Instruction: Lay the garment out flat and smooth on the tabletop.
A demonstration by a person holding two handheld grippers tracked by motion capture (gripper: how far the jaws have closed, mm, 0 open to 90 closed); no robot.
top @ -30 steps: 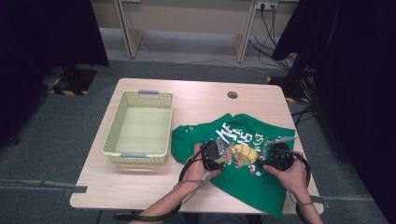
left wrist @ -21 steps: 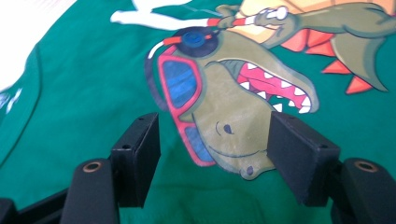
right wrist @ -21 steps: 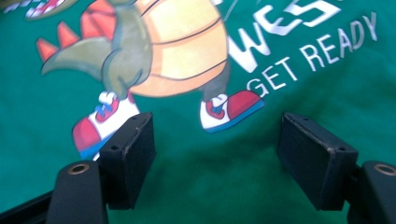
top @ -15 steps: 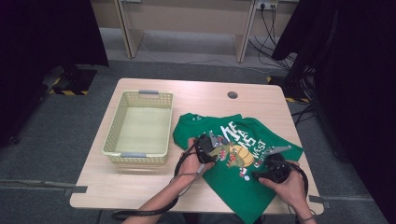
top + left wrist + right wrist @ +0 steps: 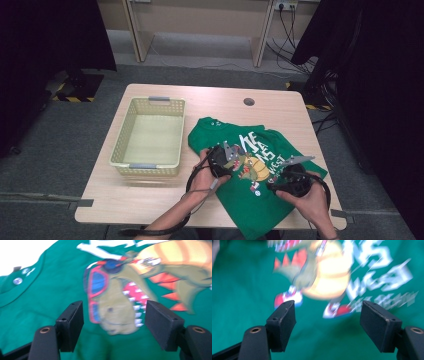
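A green T-shirt (image 5: 215,135) with a dinosaur print (image 5: 247,167) lies spread face up on the right half of the table, its hem hanging over the near edge. My left gripper (image 5: 227,152) hovers over the dinosaur's head (image 5: 117,295). Its jaws have just opened a little wider, and nothing is between them. My right gripper (image 5: 295,162) is open above the shirt's lower right part, near the white lettering (image 5: 382,277). In the left gripper view (image 5: 113,315) and the right gripper view (image 5: 328,315) the black pads stand wide apart over the cloth (image 5: 237,290).
An empty yellow slatted basket (image 5: 122,135) stands on the left half of the wooden table (image 5: 150,195). A round cable hole (image 5: 249,101) sits near the far edge. Dark curtains flank the table, and cables trail on the floor at the back right.
The right hand has drawn back toward the near edge and risen slightly. The shirt now lies flatter, with its right side spread out. The left hand has barely moved.
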